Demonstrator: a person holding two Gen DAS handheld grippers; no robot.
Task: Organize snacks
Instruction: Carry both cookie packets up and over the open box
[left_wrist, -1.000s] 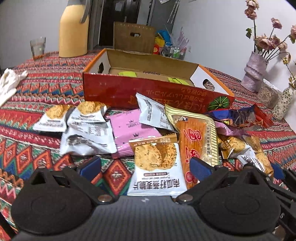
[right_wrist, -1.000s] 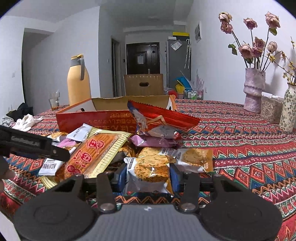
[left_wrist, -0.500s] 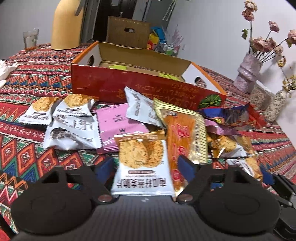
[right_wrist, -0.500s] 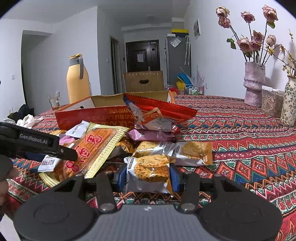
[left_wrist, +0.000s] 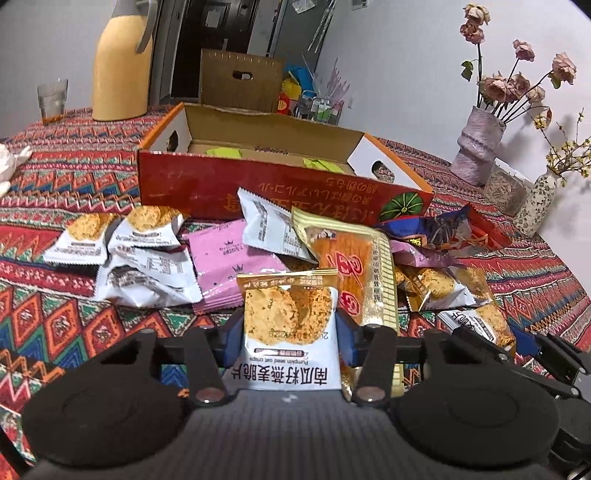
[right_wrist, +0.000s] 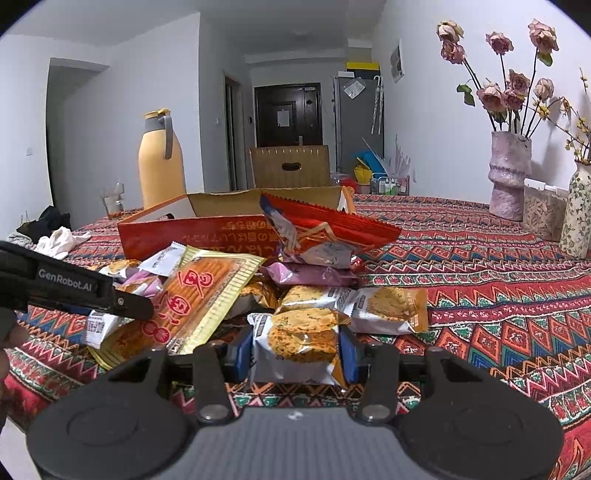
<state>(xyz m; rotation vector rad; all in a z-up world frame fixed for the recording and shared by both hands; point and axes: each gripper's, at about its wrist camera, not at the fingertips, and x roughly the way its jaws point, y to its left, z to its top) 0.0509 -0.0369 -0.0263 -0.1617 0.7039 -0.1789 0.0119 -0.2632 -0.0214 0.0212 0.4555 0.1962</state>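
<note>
A heap of snack packets lies on the patterned tablecloth in front of an open red cardboard box (left_wrist: 258, 184). My left gripper (left_wrist: 290, 343) is closing on a white pumpkin seed oat crisp packet (left_wrist: 290, 317), and its blue pads touch both side edges. My right gripper (right_wrist: 297, 349) is shut on a similar oat crisp packet (right_wrist: 303, 332) at the near edge of the heap. In the right wrist view one of the left gripper's fingers (right_wrist: 125, 302) reaches in from the left, over a long orange packet (right_wrist: 199, 299). Green packets (left_wrist: 221, 151) lie inside the box.
Around the heap lie a pink packet (left_wrist: 225, 258), white packets (left_wrist: 144, 266) and a red-and-blue bag (left_wrist: 436, 229). Behind stand a yellow thermos (left_wrist: 122, 66) and a glass (left_wrist: 53, 99). Two flower vases (left_wrist: 480, 147) and a clear canister (left_wrist: 506, 188) stand at the right, a white cloth (left_wrist: 11, 166) at the left.
The left gripper's jaws have come together from wide open onto the oat crisp packet, and it has moved in closer to it. The right gripper keeps its hold, unmoved.
</note>
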